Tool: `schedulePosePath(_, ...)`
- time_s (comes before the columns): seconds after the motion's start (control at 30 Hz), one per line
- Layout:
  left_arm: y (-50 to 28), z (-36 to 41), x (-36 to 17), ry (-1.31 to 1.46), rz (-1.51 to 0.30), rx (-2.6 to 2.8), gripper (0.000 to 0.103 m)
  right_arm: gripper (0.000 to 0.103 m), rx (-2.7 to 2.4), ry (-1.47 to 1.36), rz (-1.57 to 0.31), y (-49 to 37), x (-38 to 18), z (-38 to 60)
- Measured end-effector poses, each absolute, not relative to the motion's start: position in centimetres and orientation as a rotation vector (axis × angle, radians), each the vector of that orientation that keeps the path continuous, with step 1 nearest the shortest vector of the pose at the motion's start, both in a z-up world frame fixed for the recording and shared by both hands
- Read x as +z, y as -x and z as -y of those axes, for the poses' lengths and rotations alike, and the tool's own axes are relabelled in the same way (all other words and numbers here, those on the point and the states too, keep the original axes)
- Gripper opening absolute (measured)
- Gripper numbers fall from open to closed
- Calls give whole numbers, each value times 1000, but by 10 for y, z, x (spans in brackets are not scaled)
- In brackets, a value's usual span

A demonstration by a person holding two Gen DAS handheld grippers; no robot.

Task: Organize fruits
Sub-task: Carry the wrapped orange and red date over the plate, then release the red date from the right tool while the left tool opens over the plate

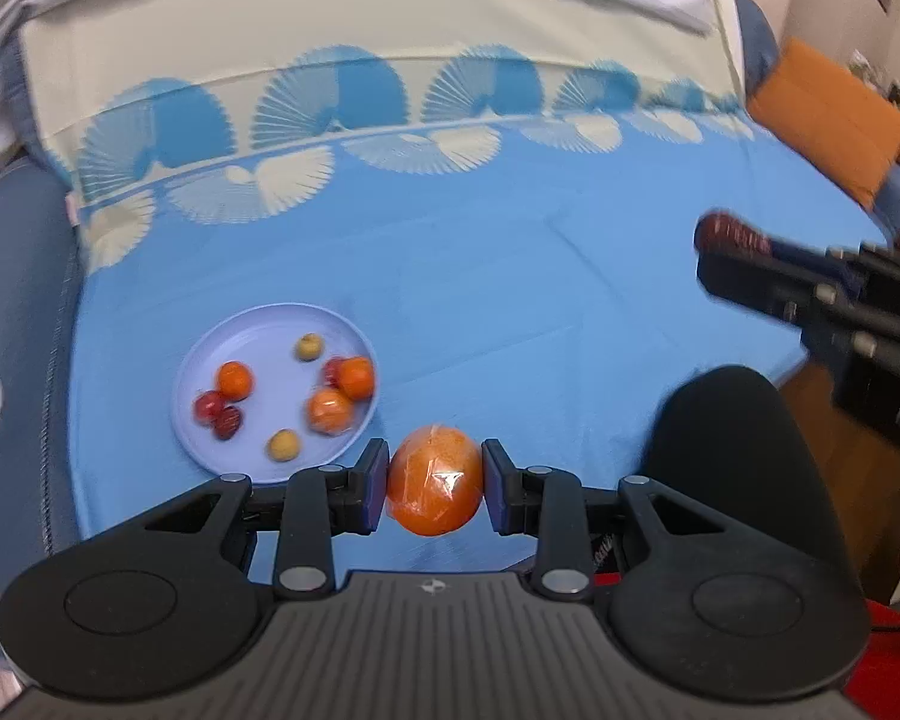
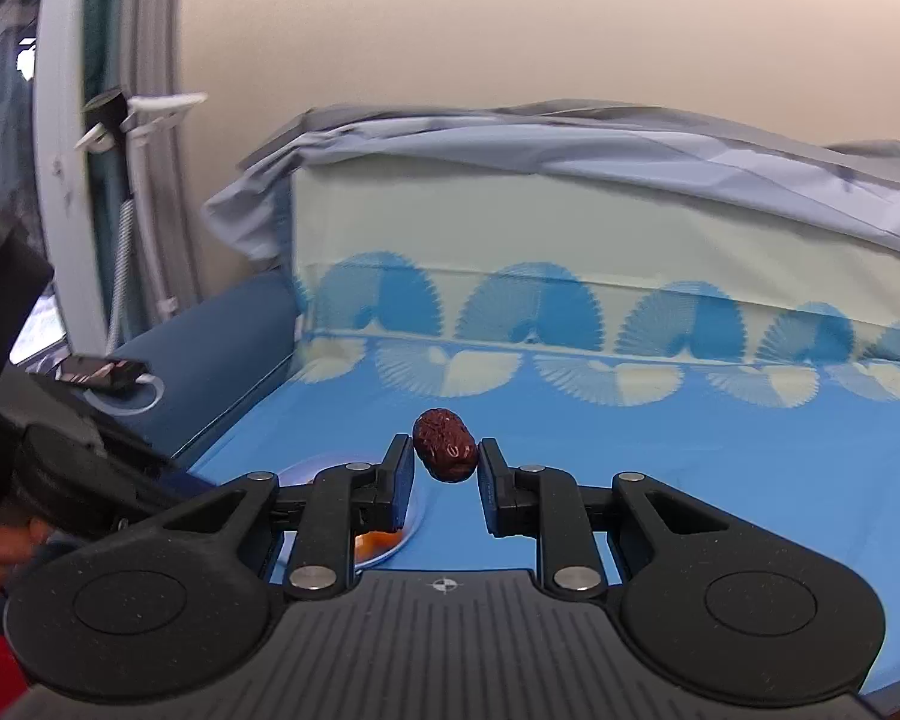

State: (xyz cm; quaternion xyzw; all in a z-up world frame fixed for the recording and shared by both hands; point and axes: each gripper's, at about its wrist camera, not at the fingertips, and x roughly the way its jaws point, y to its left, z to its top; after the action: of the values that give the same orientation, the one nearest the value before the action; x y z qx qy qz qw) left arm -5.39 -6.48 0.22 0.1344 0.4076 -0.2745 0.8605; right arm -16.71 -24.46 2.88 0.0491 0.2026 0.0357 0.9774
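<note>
My left gripper (image 1: pixel 434 483) is shut on a plastic-wrapped orange (image 1: pixel 434 487), held just above the blue cloth, right of a lilac plate (image 1: pixel 270 341). The plate holds several small fruits: oranges (image 1: pixel 234 380), red dates (image 1: pixel 227 422) and yellowish longans (image 1: pixel 309 347). My right gripper (image 2: pixel 447 465) is shut on a wrinkled dark red date (image 2: pixel 444 444) held above the cloth. It shows at the right of the left wrist view, with the date (image 1: pixel 729 231) at its tip. In the right wrist view, part of the plate (image 2: pixel 417 510) shows below the fingers.
A blue cloth (image 1: pixel 510 276) with a fan pattern covers the seat, and its cream part hangs over the backrest (image 1: pixel 330 18). A dark blue armrest (image 1: pixel 18 276) lies at left. An orange cushion (image 1: pixel 828 120) sits at far right. The person's dark knee (image 1: pixel 732 420) is at front right.
</note>
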Motion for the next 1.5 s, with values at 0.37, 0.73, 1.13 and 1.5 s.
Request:
schedulePosePath(0.37, 73, 20, 23, -192, -779, -508, 36, 24, 164, -40, -426, 176, 34, 196)
schedulePosePath(0.73, 70, -11, 29, -132, -756, -454, 37, 22, 205, -12, -452, 160, 35, 175)
schedulePosePath(1.13, 21, -47, 8, -98, -816, -325, 36, 20, 65, -63, -625, 84, -16, 220)
schedulePosePath(1.5, -48, -29, -12, -123, -878, -278, 36, 20, 92, -94, -663, 54, -49, 228)
